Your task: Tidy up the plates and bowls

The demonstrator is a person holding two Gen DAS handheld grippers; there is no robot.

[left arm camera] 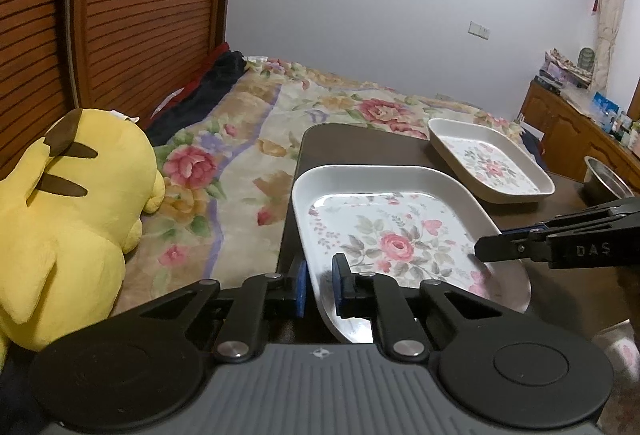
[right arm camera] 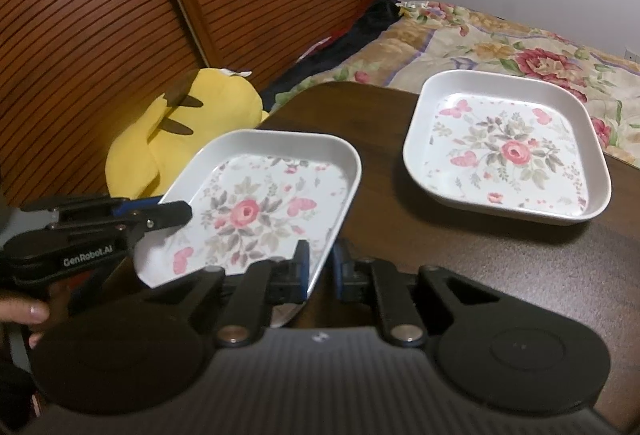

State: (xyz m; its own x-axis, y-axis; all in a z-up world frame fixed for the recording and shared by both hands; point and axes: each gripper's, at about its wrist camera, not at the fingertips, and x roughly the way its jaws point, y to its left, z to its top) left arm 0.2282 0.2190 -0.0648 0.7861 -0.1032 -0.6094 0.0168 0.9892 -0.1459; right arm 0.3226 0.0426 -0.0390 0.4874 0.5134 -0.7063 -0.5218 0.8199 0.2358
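A white square floral plate [left arm camera: 396, 235] [right arm camera: 256, 211] is held tilted above the dark wooden table [left arm camera: 360, 147] [right arm camera: 500, 275]. My left gripper [left arm camera: 320, 285] is shut on its left rim; it also shows in the right wrist view [right arm camera: 172, 213]. My right gripper [right arm camera: 322, 271] is shut on the plate's right rim and enters the left wrist view [left arm camera: 492, 249] from the right. A second, matching floral plate [left arm camera: 490, 159] [right arm camera: 508, 151] rests flat on the table farther back.
A yellow plush toy [left arm camera: 68, 219] [right arm camera: 184, 131] lies on the floral bedspread [left arm camera: 248, 139] left of the table. A steel bowl [left arm camera: 604, 179] stands at the table's right edge. A slatted wooden headboard [left arm camera: 120, 15] rises at the left, a cabinet [left arm camera: 576, 131] stands far right.
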